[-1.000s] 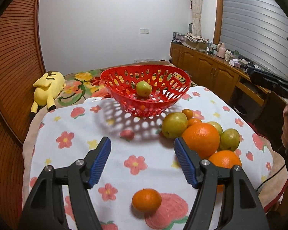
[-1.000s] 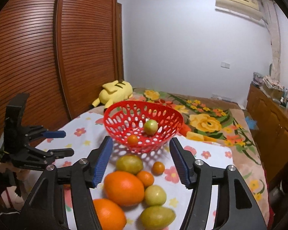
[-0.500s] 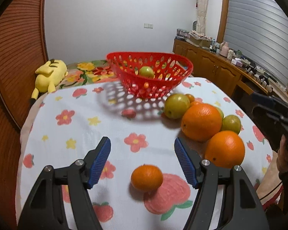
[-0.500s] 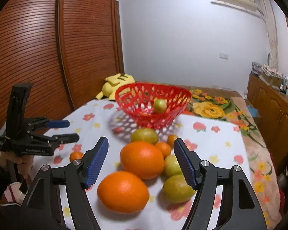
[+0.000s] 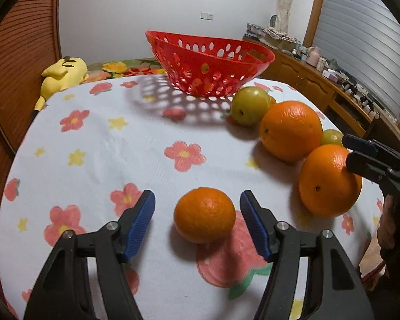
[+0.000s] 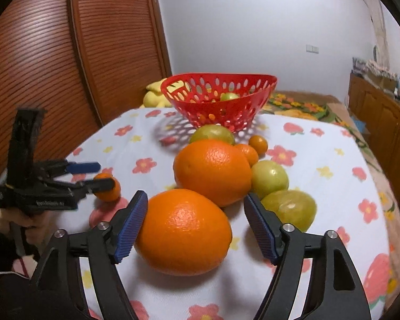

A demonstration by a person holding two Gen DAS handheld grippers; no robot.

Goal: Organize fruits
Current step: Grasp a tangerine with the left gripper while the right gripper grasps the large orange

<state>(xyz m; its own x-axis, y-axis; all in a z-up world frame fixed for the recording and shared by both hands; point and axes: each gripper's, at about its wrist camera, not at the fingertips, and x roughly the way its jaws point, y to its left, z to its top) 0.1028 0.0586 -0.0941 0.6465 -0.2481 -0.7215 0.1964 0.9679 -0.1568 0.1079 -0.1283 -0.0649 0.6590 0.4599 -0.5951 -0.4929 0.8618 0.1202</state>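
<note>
- Two fruits sit framed for pickup at once: my left gripper is spread around the small mandarin, and my right gripper is spread around the nearest big orange.
- Neither is pinched yet. The left pads stand clear of the mandarin on both sides; the right gripper's left pad looks to be touching or just beside the orange's skin, while the other pad is apart from it.
- Both fruits rest on the flowered table, the orange at the near end of the fruit cluster, the mandarin alone and well apart from it.
- I judge this the reach-and-grasp step; the red basket beyond holds at least a green fruit.
- Next calls for closing squarely on each fruit's widest girth, then lifting clear of neighbours.
- The orange is slightly oval, its long axis lying roughly crosswise between my pads; the mandarin is near round, with no clear direction.
</note>
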